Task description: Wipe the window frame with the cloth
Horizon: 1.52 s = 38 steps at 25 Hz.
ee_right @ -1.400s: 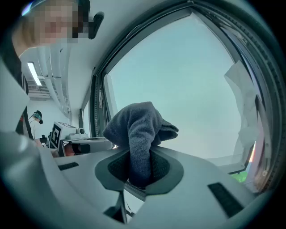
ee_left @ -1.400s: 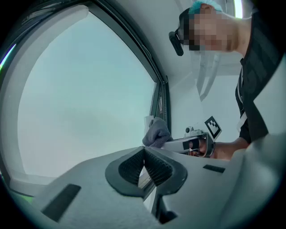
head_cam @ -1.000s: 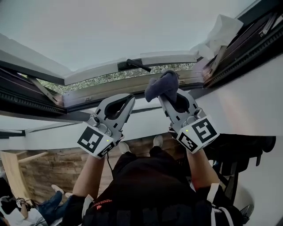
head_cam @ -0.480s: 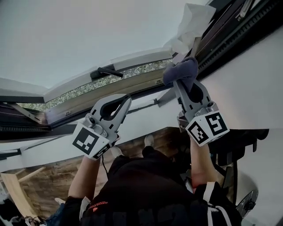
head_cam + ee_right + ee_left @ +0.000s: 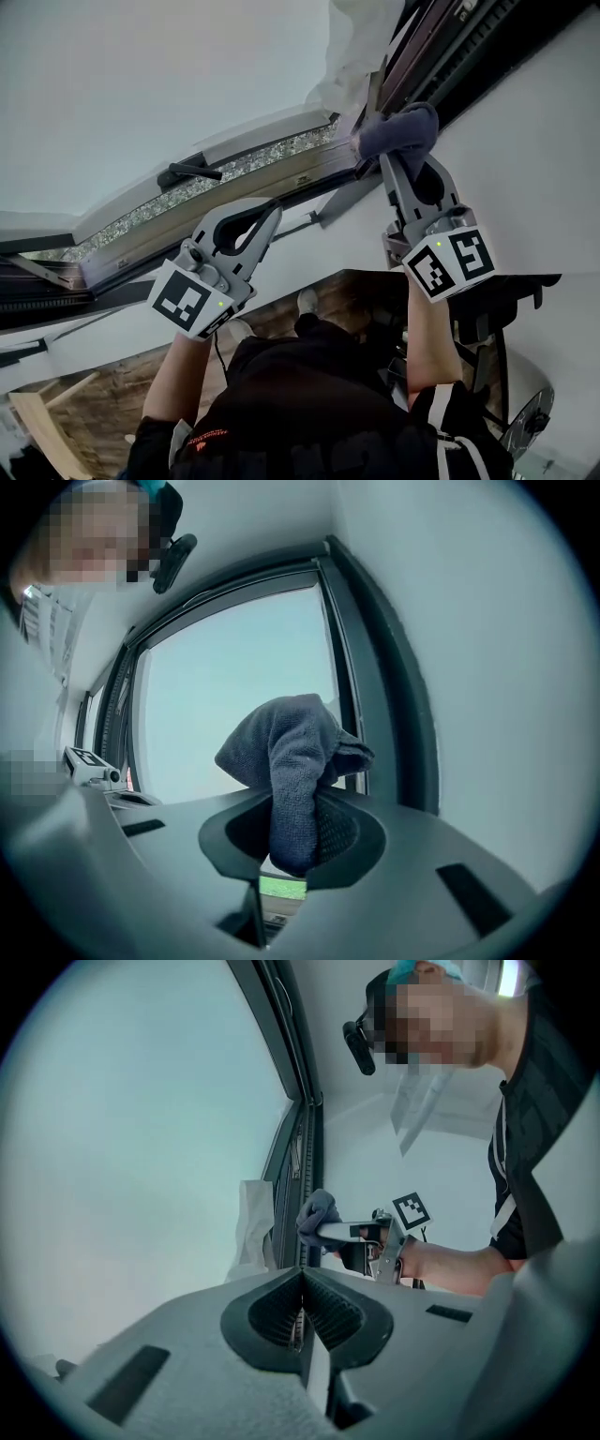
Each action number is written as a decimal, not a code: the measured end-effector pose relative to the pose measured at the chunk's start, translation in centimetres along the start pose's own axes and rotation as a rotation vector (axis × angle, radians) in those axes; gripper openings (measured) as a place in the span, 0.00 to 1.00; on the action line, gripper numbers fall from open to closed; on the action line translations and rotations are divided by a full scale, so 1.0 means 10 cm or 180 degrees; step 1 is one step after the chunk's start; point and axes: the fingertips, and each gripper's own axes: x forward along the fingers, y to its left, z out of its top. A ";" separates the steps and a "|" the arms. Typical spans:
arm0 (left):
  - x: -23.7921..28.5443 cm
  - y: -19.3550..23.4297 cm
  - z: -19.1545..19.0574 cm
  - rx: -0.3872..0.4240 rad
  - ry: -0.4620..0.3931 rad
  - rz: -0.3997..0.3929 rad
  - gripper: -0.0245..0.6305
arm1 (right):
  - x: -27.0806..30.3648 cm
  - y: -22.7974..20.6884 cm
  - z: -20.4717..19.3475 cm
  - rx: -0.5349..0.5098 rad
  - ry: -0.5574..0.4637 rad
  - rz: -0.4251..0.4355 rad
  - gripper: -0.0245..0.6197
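A dark blue-grey cloth (image 5: 401, 131) is bunched at the tip of my right gripper (image 5: 405, 155), whose jaws are shut on it. The cloth (image 5: 292, 752) rests against the dark window frame (image 5: 441, 66) near its right-hand corner. In the left gripper view the cloth (image 5: 317, 1213) sits by the frame's upright bar (image 5: 302, 1166). My left gripper (image 5: 270, 217) hangs lower and to the left, away from the frame, jaws shut with nothing between them (image 5: 302, 1309).
A black window handle (image 5: 187, 172) sticks out of the lower sash. A white crumpled sheet (image 5: 349, 56) hangs at the frame's corner. White wall (image 5: 534, 169) runs to the right of the frame. Wooden floor (image 5: 103, 394) lies far below.
My right gripper has carried the cloth up and to the right along the frame to its corner. The left gripper has hardly moved.
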 end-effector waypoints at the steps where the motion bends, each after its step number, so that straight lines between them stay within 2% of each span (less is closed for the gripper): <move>1: 0.04 -0.02 -0.01 -0.0020 0.0023 -0.0011 0.07 | -0.02 -0.06 0.02 0.0006 -0.0022 -0.0035 0.12; 10: 0.30 -0.12 -0.03 -0.0029 0.0141 -0.0097 0.07 | -0.08 -0.42 0.11 0.0048 -0.0128 -0.0210 0.12; 12: 0.35 -0.14 0.00 0.0025 0.0062 -0.0137 0.07 | -0.06 -0.47 0.07 0.0059 -0.0101 -0.0231 0.12; 21: 0.44 -0.15 -0.21 0.0015 0.0193 -0.0167 0.07 | -0.01 -0.64 -0.28 0.0187 0.0051 -0.0298 0.12; 38: 0.50 -0.22 -0.71 -0.0194 0.0492 -0.0267 0.07 | -0.04 -0.80 -0.96 0.0439 0.0282 -0.0416 0.12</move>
